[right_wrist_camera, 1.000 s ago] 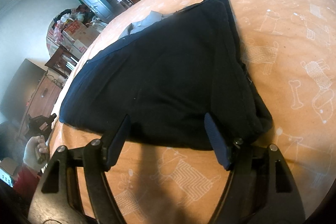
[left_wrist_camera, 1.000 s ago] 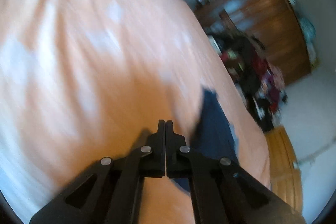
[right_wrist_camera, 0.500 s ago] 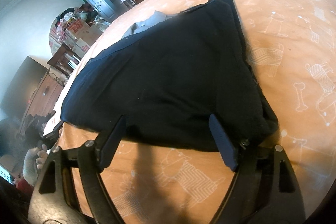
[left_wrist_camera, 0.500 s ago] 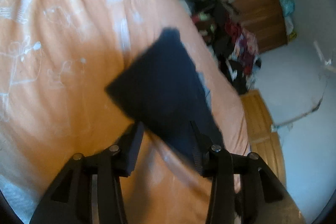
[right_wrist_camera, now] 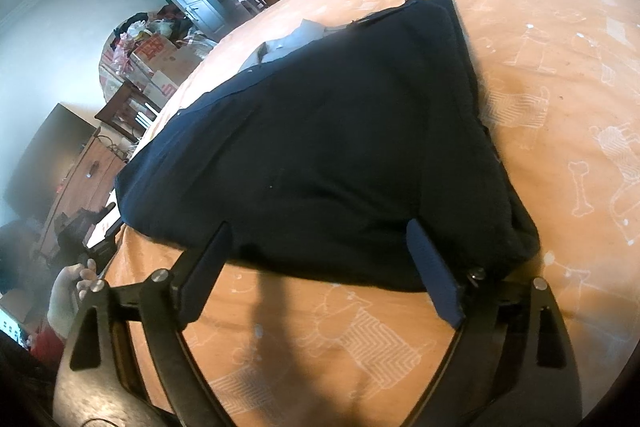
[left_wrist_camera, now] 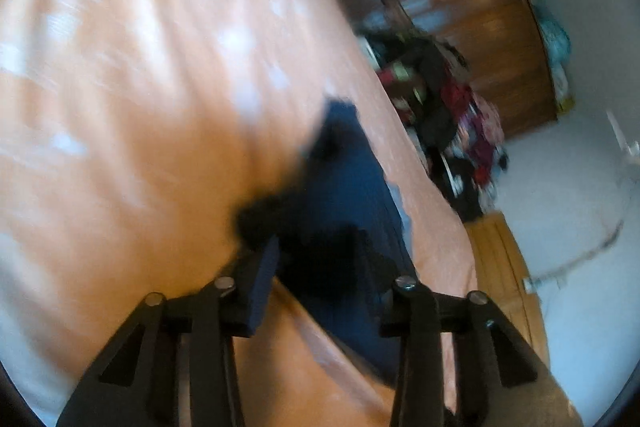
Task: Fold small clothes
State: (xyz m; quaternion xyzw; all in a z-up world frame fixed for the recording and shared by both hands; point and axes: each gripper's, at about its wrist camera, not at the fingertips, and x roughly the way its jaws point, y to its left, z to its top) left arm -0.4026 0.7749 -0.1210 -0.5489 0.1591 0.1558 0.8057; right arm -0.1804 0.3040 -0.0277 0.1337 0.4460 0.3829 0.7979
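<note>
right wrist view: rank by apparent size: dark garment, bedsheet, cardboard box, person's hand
1. bedsheet, fills most of the frame
2. dark garment
3. cardboard box and person's hand look about alike; the hand is nearer the camera, so unranked.

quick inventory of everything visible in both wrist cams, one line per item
folded garment: 1, dark navy, lying on the bedsheet in front of both grippers
pale cloth: 1, grey-white, poking out at the garment's far edge
bedsheet: 1, orange with white dog and bone print, under everything
wardrobe: 1, brown wood, against the far wall
clothes pile: 1, mixed dark and red, on the floor by the wardrobe
cardboard boxes: several, brown with red print, beyond the bed
hand: 1, lower left of the right wrist view
left gripper: 1, black, open, garment corner between its fingers
right gripper: 1, black, open, at the garment's near edge
</note>
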